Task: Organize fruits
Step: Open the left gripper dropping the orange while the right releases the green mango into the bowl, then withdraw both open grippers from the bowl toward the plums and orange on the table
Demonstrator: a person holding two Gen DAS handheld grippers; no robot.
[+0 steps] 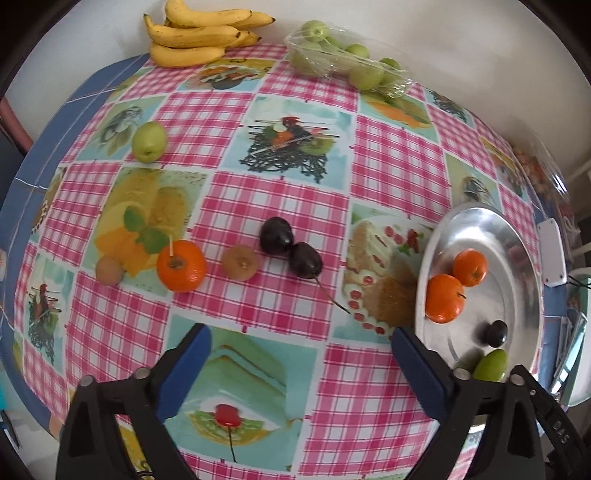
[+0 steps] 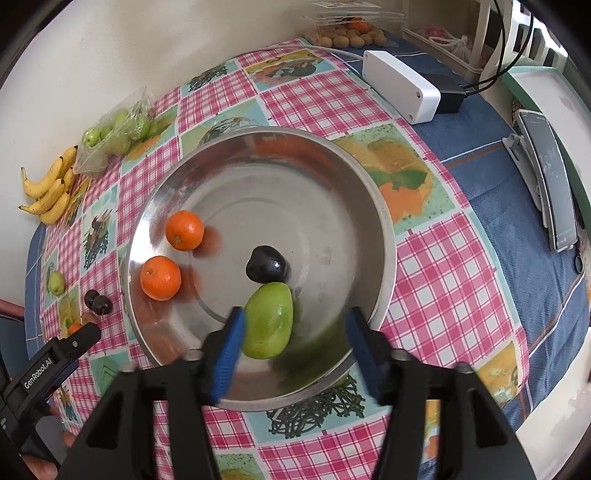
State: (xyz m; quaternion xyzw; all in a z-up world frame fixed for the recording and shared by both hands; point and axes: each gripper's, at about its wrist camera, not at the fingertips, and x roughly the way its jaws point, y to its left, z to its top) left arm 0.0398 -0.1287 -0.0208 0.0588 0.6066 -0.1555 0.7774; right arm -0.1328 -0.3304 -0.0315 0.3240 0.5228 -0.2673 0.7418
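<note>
Fruit split between the steel tray (image 2: pixel 373 206) and the checked tablecloth (image 1: pixel 258 206) on the desk. In the tray: two oranges (image 2: pixel 184 229) side by side at its left, a dark plum (image 2: pixel 266 264) near centre, and a green mango (image 2: pixel 269 325) touching the plum on its near side. Right gripper (image 2: pixel 295 339) hangs over the tray's near rim, spread wide and grasping nothing; its left blue pad (image 2: pixel 227 354) sits just beside the mango, contact uncertain, the right pad well apart from it. Left gripper (image 1: pixel 299 354) hovers over the cloth, also released and empty, its blue fingers (image 1: pixel 188 365) wide apart. On the cloth ahead of it, a row: a small brown fruit (image 1: pixel 109 271), a loose orange (image 1: pixel 181 266) just beside it, a round tan fruit (image 1: pixel 241 262), then two dark plums (image 1: pixel 290 245) touching each other, one with a long stem. A single green fruit (image 1: pixel 149 142) lies farther back on the left, apart from the rest. At the far edge against the wall: a bunch of bananas (image 1: pixel 201 33) and a clear bag of green fruits (image 1: pixel 343 59). Beyond the tray in the right wrist view: a white box (image 2: pixel 400 86), a black adapter (image 2: pixel 448 98) with cables, a phone (image 2: pixel 552 177) propped on a stand on blue cloth, and a clear pack of small brown fruits (image 2: pixel 351 35)
</note>
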